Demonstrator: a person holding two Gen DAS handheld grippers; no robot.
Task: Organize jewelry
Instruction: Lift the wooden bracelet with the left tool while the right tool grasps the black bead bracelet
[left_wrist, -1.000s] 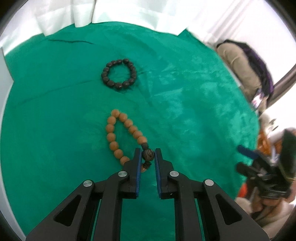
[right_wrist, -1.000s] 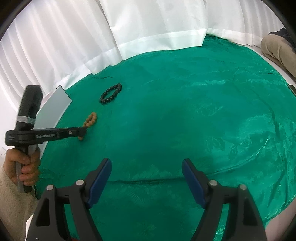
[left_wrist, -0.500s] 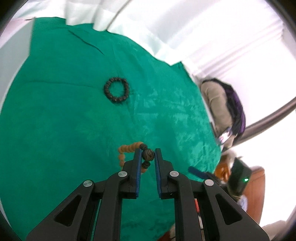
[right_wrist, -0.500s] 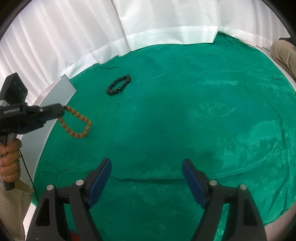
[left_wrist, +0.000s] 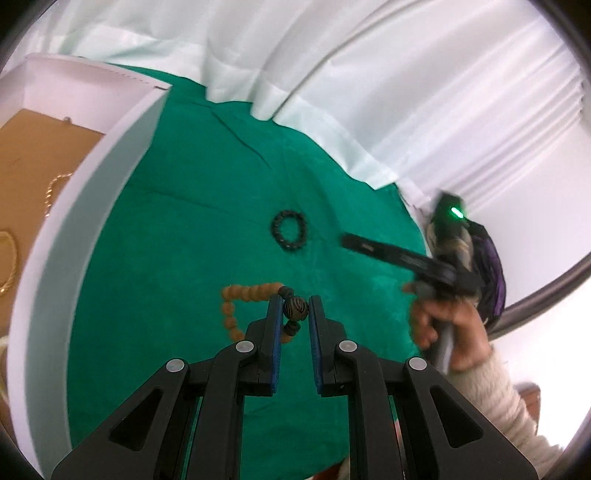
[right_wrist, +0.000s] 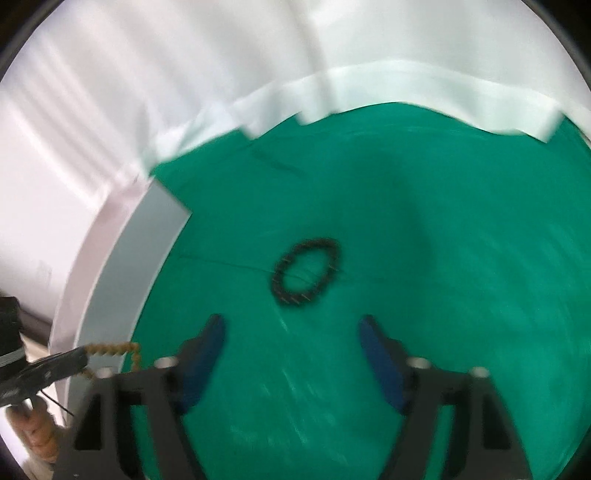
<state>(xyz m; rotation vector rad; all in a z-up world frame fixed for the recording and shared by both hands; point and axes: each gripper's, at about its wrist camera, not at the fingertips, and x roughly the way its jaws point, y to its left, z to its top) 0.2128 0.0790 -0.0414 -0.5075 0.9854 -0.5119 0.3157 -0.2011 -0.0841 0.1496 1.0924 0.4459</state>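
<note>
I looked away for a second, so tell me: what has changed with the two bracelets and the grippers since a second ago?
The left gripper, shut on the brown bracelet, has lifted it off the green cloth and carried it toward the white box. The right gripper has swung over the black bracelet, and its jaws are closing with nothing between them. The black bracelet has stayed put on the cloth.

Staged tabletop set, green velvet cloth (left_wrist: 207, 229), white draped curtains (left_wrist: 424, 92), white jewelry box (left_wrist: 92, 177)

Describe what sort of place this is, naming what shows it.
Probably a staged tabletop, not a lived-in room: a green velvety cloth, a white pleated curtain backdrop, and a white open box holding gold chains.
</note>
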